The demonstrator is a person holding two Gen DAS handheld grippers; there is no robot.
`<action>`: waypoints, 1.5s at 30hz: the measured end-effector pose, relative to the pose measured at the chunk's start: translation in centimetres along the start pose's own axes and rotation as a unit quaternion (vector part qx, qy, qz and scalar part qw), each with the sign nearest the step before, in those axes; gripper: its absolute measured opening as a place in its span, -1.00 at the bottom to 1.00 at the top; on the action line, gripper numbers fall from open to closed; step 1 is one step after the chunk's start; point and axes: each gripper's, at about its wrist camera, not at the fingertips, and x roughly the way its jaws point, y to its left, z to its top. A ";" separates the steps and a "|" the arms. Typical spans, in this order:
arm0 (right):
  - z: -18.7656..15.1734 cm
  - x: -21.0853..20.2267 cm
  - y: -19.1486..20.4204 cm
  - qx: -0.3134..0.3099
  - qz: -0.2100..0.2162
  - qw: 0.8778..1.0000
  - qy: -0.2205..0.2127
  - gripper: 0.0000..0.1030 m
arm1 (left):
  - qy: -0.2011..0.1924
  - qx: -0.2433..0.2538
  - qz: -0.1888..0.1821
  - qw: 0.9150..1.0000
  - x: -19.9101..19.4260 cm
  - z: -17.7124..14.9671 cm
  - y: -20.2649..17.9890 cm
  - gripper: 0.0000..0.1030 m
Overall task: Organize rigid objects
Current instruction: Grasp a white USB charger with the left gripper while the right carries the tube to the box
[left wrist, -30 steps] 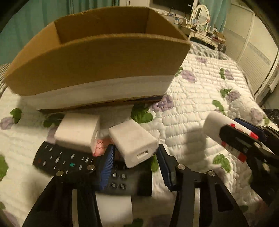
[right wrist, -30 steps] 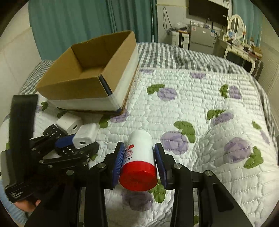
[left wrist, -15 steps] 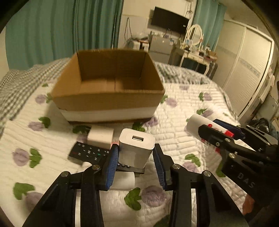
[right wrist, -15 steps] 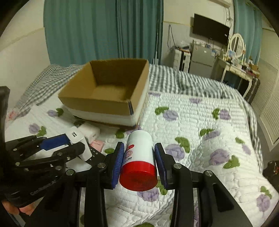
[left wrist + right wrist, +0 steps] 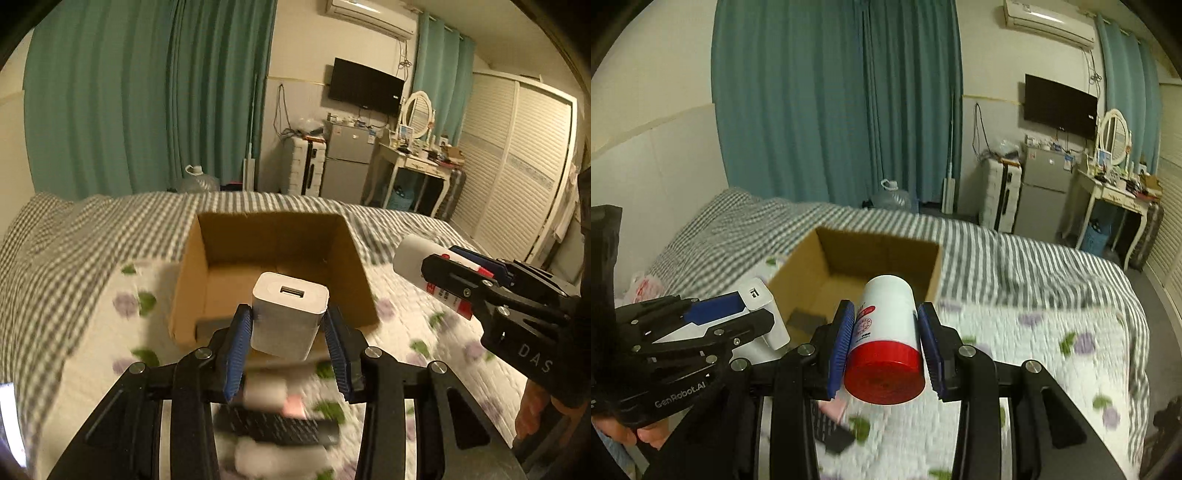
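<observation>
Two items are held aloft for boxing: a charger (image 5: 290,314) clamped in the left claw (image 5: 290,341), a bottle (image 5: 884,341) clamped in the right claw (image 5: 885,345), both aimed at the box (image 5: 273,240).

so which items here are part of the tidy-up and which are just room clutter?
In play:
- white USB charger, clamped in the left gripper
- red-capped white bottle, clamped in the right gripper
- cardboard box
- black remote on the quilt

Just there:
- TV
- fridge
- vanity mirror

I see matt brown cardboard on the box (image 5: 192,280) and quilted cloth on the bed (image 5: 1034,350). My charger (image 5: 290,314) looks smooth white plastic; the bottle (image 5: 886,332) is glossy plastic.
</observation>
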 end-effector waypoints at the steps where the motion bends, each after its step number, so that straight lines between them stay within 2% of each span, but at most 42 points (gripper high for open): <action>1: 0.6 1.0 -0.1 -0.003 0.000 1.000 -0.002 -0.31 | -0.003 0.002 0.004 1.000 0.8 0.8 0.4 -0.22; 9: 3.6 7.4 -0.7 -0.023 -0.013 0.999 -0.020 -0.31 | -0.012 0.021 0.019 1.000 7.3 4.5 2.3 -0.22; 14: 3.2 11.0 -0.8 -0.017 0.001 1.000 0.003 -0.31 | 0.023 0.015 0.015 1.000 12.6 4.2 3.4 -0.22; 19: 2.3 12.1 -0.6 -0.023 -0.002 1.000 0.019 -0.31 | 0.031 0.020 0.037 0.999 14.8 3.1 3.7 -0.18; 25: 2.0 12.0 -0.7 -0.023 -0.011 0.999 0.020 -0.31 | 0.035 0.004 0.033 0.999 13.3 3.2 4.5 -0.03; 27: 2.1 12.6 -0.7 -0.023 -0.011 0.999 0.019 -0.31 | 0.034 0.002 0.035 0.999 12.7 3.4 4.7 0.08; 32: 1.9 15.1 -0.6 -0.014 0.011 1.000 0.010 -0.30 | 0.026 -0.005 0.047 0.999 11.7 3.8 5.5 0.12; 33: 1.9 15.3 -0.6 -0.009 0.008 1.000 0.009 -0.12 | 0.027 -0.006 0.050 0.998 11.6 3.7 5.7 0.13; 34: 1.9 15.0 -0.7 -0.004 0.006 1.000 0.002 0.28 | 0.027 -0.006 0.052 0.998 11.5 3.7 5.8 0.13; 35: 1.9 14.6 -0.9 0.000 0.008 1.000 -0.006 0.41 | 0.027 -0.006 0.054 0.998 11.4 3.6 5.8 0.13; 39: 2.3 11.6 -1.2 -0.001 0.013 1.000 -0.028 0.44 | 0.033 -0.015 0.064 0.997 10.0 3.1 6.2 0.16; 45: 0.7 5.8 0.1 -0.047 0.027 0.998 -0.019 0.44 | 0.033 -0.019 0.077 0.996 5.5 1.3 5.9 0.26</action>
